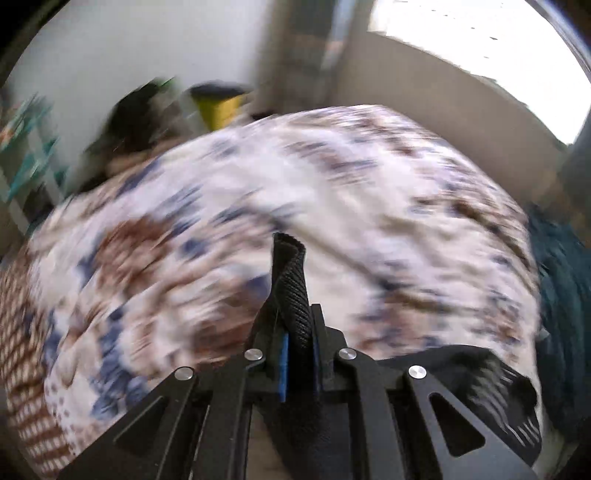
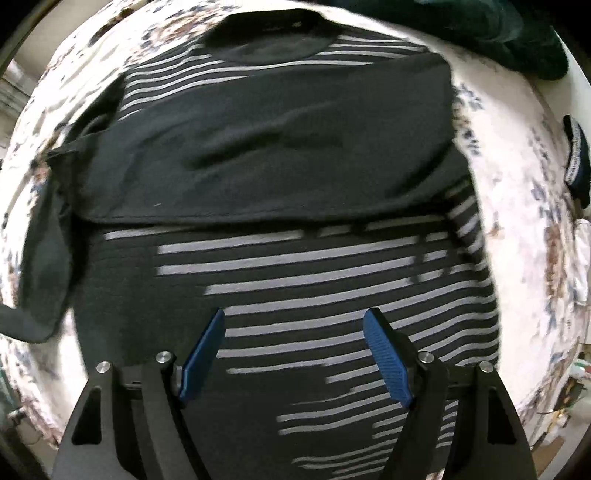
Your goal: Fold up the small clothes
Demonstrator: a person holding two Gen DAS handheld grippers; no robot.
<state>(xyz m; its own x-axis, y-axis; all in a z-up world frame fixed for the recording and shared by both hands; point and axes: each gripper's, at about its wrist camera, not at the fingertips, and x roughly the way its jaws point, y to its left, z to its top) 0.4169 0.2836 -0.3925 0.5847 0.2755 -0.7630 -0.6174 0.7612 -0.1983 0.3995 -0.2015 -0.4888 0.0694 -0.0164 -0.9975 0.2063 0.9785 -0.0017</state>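
A black knitted garment with pale grey stripes [image 2: 332,266] is being seen spread flat on a bed covered by a white floral sheet patterned in blue and brown [image 2: 517,206], its round black neckline lying at the far end. One plain black sleeve is lying folded across the chest, and the other is trailing off the garment's left edge in the right wrist view.

The right gripper [image 2: 295,354] is being held directly above the lower striped half of the garment, its jaws standing wide apart with nothing between the blue pads (the cloth is lying below them, apart from both).

The left gripper [image 1: 295,325] is being held with its jaws nearly closed on a ribbed black strip of fabric [image 1: 291,280], which is standing up between them; the bed behind is heavily blurred. A dark teal cloth [image 2: 480,26] is lying at the bed's far edge.
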